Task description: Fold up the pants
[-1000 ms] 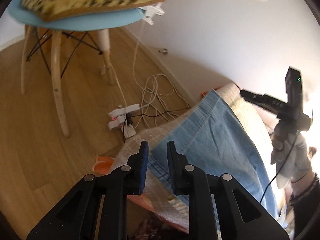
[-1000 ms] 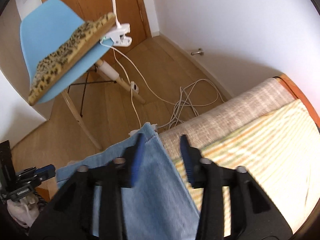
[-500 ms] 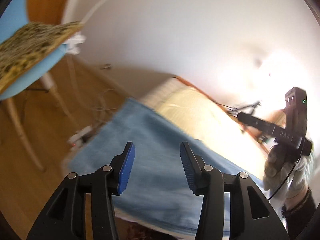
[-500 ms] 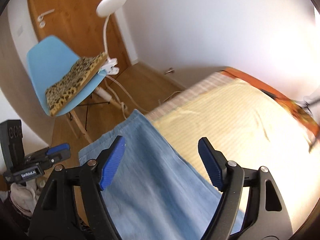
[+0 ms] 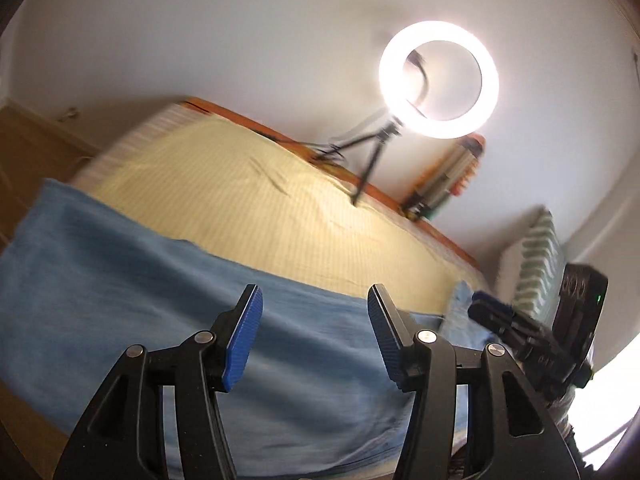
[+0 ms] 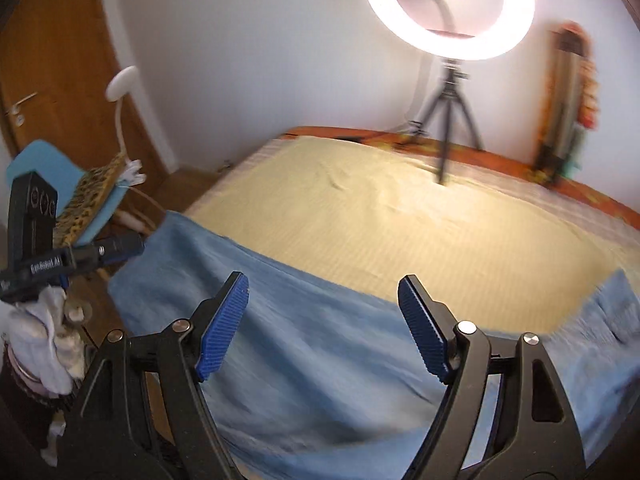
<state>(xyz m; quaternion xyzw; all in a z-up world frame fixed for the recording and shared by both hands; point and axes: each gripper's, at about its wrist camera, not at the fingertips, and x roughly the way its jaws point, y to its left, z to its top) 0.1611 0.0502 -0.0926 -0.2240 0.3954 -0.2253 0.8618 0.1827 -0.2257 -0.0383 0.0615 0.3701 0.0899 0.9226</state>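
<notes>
Light blue denim pants (image 5: 132,276) lie stretched along the near edge of the bed, also in the right wrist view (image 6: 320,344). My left gripper (image 5: 314,336) is open and empty, raised above the pants. My right gripper (image 6: 322,326) is open wide and empty, also above the pants. The right gripper shows at the right of the left wrist view (image 5: 536,332); the left gripper shows at the left of the right wrist view (image 6: 72,256). Both views are motion blurred.
The bed has a yellow striped cover (image 6: 400,224) with an orange edge. A lit ring light on a tripod (image 6: 448,12) stands at its far side. A blue chair with a leopard cushion (image 6: 92,196) and a wooden door (image 6: 48,80) are at left. A striped pillow (image 5: 540,248) is at right.
Both grippers let go of the pants end, opened wide, and swung up and right from the floor side toward the bed's middle. The pants now lie flat.
</notes>
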